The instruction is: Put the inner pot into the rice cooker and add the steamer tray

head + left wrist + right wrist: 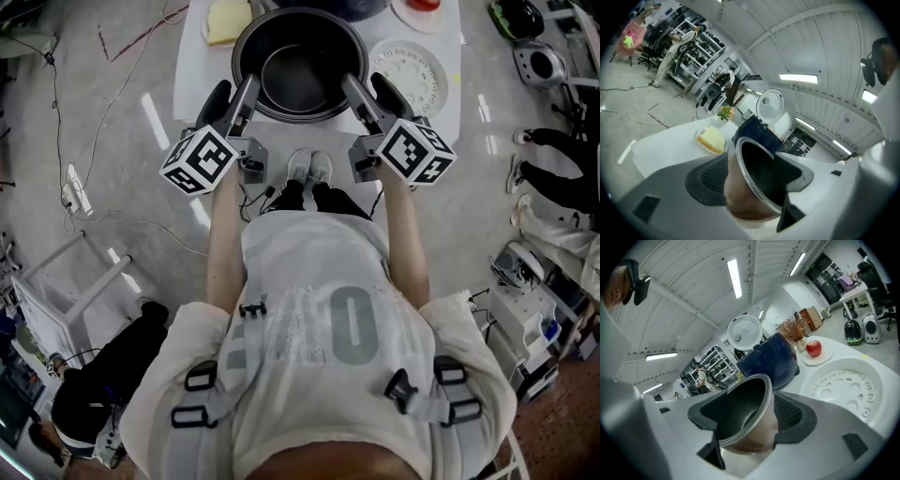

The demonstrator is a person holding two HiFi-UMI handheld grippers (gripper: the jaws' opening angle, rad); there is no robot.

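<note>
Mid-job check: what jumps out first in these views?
The dark inner pot sits at the table's near edge, with the left gripper and right gripper each straddling its rim, jaws open. The white perforated steamer tray lies just right of it, and the blue rice cooker stands behind, lid up.

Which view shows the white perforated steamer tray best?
The right gripper view: the white perforated steamer tray is large, holes clear. The head view shows the tray small, from above. The left gripper view misses it.

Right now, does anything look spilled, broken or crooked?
Nothing stands out. The inner pot sits upright on the table, the steamer tray lies flat beside it, and nothing is spilled.
</note>
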